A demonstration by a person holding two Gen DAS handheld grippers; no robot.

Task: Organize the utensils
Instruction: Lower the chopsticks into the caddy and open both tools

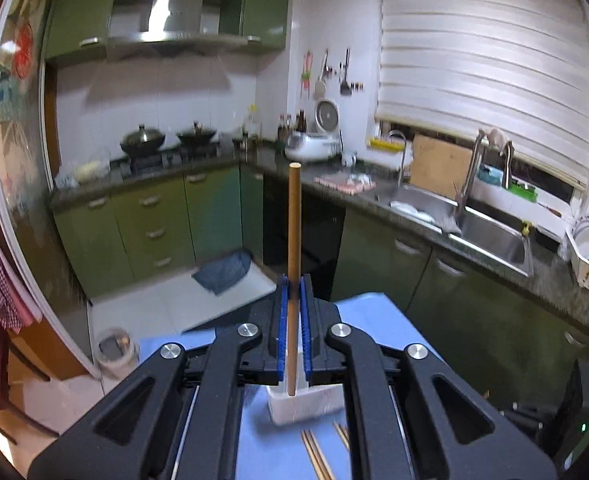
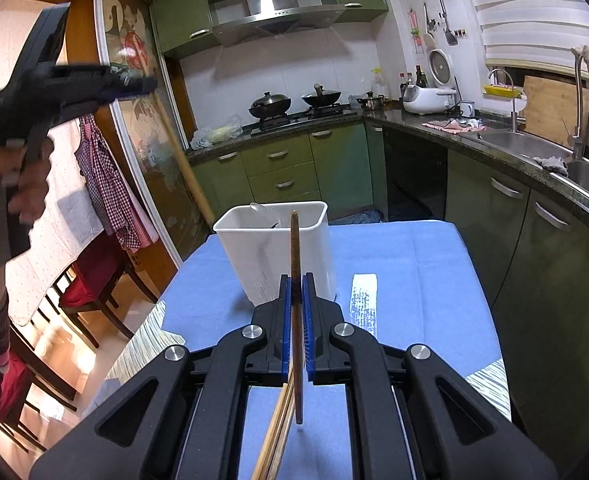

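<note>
The task is judged to be partway done. A pale wooden chopstick (image 1: 293, 264) is pinched upright in the left claw (image 1: 294, 286), above the white utensil holder (image 2: 272, 252) on the blue-covered table (image 2: 414, 264), and a darker chopstick (image 2: 295, 280) is clenched in the right claw (image 2: 296, 286). Something is already seen inside the holder, though it cannot be identified, while more chopsticks (image 1: 318, 456) are left lying loose on the table beside it.

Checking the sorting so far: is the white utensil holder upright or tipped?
Upright: the white utensil holder stands on the blue cloth, open mouth up.
</note>
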